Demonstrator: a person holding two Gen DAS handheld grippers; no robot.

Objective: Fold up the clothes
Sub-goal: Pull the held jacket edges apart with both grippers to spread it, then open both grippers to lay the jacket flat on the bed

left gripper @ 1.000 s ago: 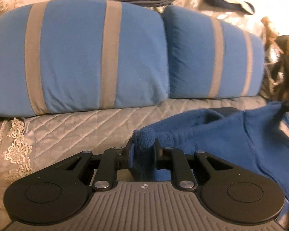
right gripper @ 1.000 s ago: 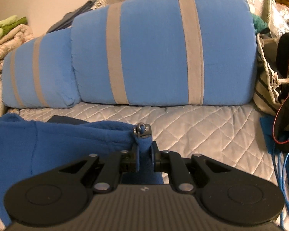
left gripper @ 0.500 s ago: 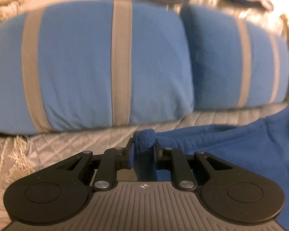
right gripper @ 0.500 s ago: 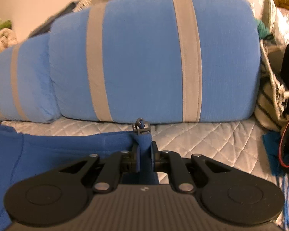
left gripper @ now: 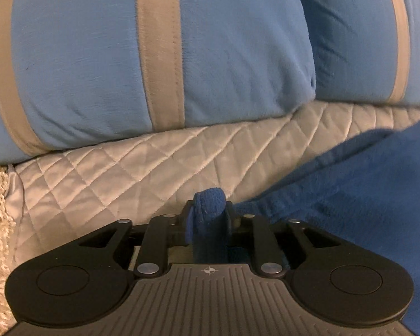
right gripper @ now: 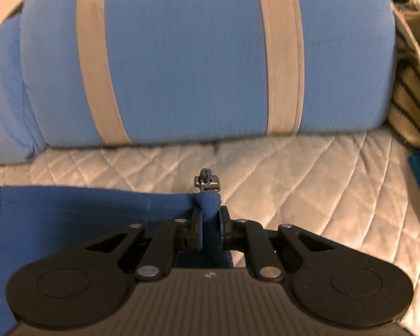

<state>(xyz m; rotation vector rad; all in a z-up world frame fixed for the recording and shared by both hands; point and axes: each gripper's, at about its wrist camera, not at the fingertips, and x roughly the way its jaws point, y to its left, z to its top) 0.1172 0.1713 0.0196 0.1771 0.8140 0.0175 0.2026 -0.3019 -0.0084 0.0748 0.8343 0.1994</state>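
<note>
A: So how are the fingers set? The left gripper (left gripper: 208, 212) has just been eased wider, but a fleece (left gripper: 358, 196) corner is pinched between the pads.

B: Same on the right gripper (right gripper: 209, 218): jaws just loosened a bit, fleece hem clamped, zipper pull (right gripper: 206, 182) poking out past the tips.

A: And room? The fleece is spread low on the quilt (left gripper: 142, 173), with bare quilt ahead.

B: Yep, blocked only by the pillows (right gripper: 187, 56) behind.
</note>
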